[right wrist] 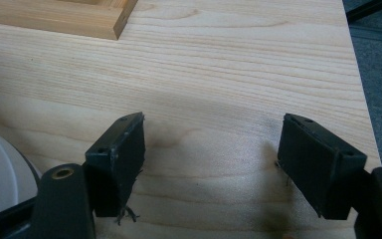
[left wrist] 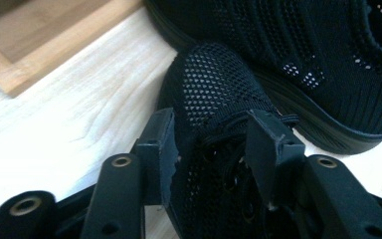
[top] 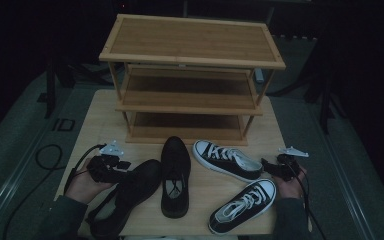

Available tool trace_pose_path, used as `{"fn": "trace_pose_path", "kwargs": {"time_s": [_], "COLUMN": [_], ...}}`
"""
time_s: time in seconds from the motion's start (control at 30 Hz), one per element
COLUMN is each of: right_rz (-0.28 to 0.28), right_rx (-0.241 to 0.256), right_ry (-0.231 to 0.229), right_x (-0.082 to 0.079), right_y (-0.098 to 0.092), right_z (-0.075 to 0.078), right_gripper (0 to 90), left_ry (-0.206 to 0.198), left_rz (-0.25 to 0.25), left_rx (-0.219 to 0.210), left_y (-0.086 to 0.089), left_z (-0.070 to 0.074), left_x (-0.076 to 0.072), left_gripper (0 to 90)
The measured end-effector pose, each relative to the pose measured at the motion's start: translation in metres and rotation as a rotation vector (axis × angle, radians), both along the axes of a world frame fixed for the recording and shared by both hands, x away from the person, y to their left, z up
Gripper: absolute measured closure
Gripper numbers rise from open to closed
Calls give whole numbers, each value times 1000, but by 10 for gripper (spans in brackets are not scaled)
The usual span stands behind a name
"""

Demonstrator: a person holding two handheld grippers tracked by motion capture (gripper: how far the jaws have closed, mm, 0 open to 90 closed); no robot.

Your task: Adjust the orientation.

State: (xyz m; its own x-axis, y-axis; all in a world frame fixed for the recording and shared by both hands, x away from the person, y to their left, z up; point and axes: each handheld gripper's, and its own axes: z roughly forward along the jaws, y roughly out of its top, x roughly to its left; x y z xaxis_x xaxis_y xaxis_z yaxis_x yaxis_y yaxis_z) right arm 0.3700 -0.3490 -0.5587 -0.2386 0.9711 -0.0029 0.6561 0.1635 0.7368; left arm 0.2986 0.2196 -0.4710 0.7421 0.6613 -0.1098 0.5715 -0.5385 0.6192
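A black mesh shoe (top: 130, 192) lies slanted at the table's front left. My left gripper (top: 125, 170) has its jaws pressed against both sides of that shoe's laced upper (left wrist: 214, 99), shut on it. A second black mesh shoe (top: 175, 175) lies just beyond it (left wrist: 303, 59), toe towards the rack. Two black-and-white canvas sneakers lie at the right, one (top: 227, 160) farther back and one (top: 242, 206) near the front edge. My right gripper (top: 266, 165) stands open over bare wood (right wrist: 211, 144), beside the far sneaker's heel, whose white sole (right wrist: 0, 169) shows at the left.
A three-shelf wooden shoe rack (top: 190, 40) stands at the back of the light wooden table (top: 100, 125); its base (left wrist: 45, 45) (right wrist: 64, 17) is close to both grippers. The table's right edge (right wrist: 358, 74) is near my right gripper. A cable (top: 50, 155) trails off the left side.
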Motion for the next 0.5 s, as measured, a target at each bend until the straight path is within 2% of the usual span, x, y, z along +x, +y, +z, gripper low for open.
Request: {"fn": "trace_pose_path", "kwargs": {"time_s": [0.07, 0.1, 0.23, 0.33, 0.5], "right_rz": [0, 0, 0, 0, 0], "right_rx": [0, 0, 0, 0, 0], "right_ry": [0, 0, 0, 0, 0], "right_x": [0, 0, 0, 0, 0], "right_y": [0, 0, 0, 0, 0], "right_z": [0, 0, 0, 0, 0], "right_gripper": [265, 265, 265, 265, 265], "left_ry": [10, 24, 51, 65, 47], "left_rz": [-10, -27, -28, -38, -45], "left_rx": [2, 16, 24, 12, 43], "left_y": [-3, -7, -11, -12, -18], "left_z": [-1, -3, -6, -8, -5], "left_x": [3, 6, 10, 11, 8], "left_gripper": [569, 572, 594, 671, 860]}}
